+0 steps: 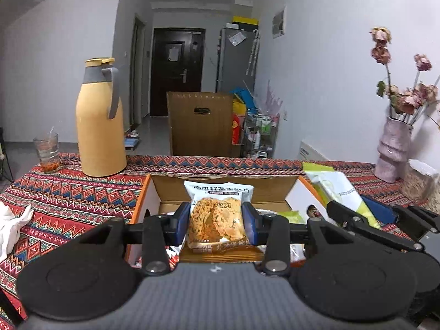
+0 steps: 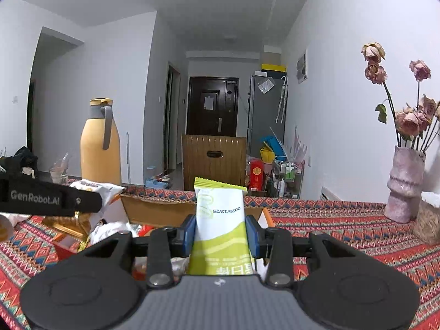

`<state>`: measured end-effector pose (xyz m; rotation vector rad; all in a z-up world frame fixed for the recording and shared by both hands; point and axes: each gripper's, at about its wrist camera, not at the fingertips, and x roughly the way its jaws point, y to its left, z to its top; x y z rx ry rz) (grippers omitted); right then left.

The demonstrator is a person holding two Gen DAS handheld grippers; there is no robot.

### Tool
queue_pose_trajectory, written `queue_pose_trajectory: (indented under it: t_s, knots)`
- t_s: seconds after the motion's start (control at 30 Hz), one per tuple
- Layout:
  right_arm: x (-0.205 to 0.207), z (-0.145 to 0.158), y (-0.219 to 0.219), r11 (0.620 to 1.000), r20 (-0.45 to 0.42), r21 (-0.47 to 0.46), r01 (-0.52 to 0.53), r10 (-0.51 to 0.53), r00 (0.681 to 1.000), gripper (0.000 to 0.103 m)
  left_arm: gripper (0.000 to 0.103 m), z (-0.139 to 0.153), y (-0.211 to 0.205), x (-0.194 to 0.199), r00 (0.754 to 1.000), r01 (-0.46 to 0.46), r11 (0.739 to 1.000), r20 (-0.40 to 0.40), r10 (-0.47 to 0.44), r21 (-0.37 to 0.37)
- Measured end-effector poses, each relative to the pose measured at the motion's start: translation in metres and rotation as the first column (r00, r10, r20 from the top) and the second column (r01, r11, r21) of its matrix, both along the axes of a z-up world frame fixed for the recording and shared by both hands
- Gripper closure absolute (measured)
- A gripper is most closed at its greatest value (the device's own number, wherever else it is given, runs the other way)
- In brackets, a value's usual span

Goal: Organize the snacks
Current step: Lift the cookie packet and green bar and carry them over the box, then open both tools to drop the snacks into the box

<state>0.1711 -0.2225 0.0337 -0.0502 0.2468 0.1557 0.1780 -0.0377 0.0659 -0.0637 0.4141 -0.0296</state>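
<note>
My left tool [image 1: 216, 220] grips 1 biscuit packet [image 1: 217, 214] above the open carton [image 1: 220, 189] on the bench [image 1: 68, 192]. My right tool [image 2: 221, 233] pinches 1 green-white packet [image 2: 221, 228]; at 10 o'clock stands the yellow flask [image 2: 100, 143], perhaps behind the carton.

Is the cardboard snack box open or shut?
Open: the cardboard snack box has its flaps folded out, and loose packets show inside.
</note>
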Motion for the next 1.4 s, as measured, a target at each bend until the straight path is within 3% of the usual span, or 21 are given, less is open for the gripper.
queue_pose_trajectory:
  t_s: [0.33,0.73,0.77,0.9,0.93,0.97,1.0,1.07,1.1,1.4]
  knots:
    - [0.057,-0.012,0.000,0.998,-0.038,0.048,0.038,-0.037,0.999,0.066,0.062,-0.010,0.003,0.049,0.998,-0.068,0.998,-0.014,0.068,-0.003]
    - [0.073,-0.044,0.003,0.999,-0.112,0.033,0.013,-0.009,0.994,0.066,0.061,-0.039,0.016,0.060,0.997,-0.067,0.996,-0.053,0.064,-0.054]
    - [0.073,-0.045,0.003,0.999,-0.118,0.030,0.012,-0.009,0.993,0.065,0.058,-0.040,0.016,0.061,0.996,-0.070,0.996,-0.052,0.068,-0.051]
    - [0.072,-0.047,0.003,0.999,-0.125,0.028,0.015,-0.011,0.992,0.064,0.012,-0.039,0.015,0.054,0.994,-0.108,0.994,-0.022,0.107,-0.036]
    - [0.071,-0.046,0.002,0.999,-0.125,0.032,0.017,-0.013,0.992,0.056,0.008,-0.038,0.015,0.053,0.993,-0.116,0.993,-0.012,0.116,-0.032]
    - [0.070,-0.045,0.001,0.999,-0.126,0.038,0.019,-0.015,0.992,0.040,0.000,-0.037,0.015,0.051,0.993,-0.121,0.992,-0.005,0.121,-0.033]
    - [0.068,-0.045,0.000,0.999,-0.123,0.046,0.018,-0.012,0.992,0.033,0.000,-0.036,0.015,0.049,0.992,-0.125,0.991,0.003,0.126,-0.040]
    - [0.066,-0.044,0.000,0.998,-0.119,0.052,0.021,-0.015,0.993,0.004,0.000,-0.036,0.016,0.049,0.991,-0.131,0.990,0.000,0.132,-0.047]
    - [0.065,-0.045,0.000,0.998,-0.118,0.051,0.026,-0.020,0.993,0.000,0.000,-0.036,0.017,0.051,0.991,-0.133,0.990,-0.004,0.133,-0.051]
    - [0.067,-0.045,-0.003,0.997,-0.125,0.064,0.043,-0.035,0.992,0.000,0.000,-0.036,0.018,0.051,0.989,-0.146,0.988,-0.019,0.145,-0.054]
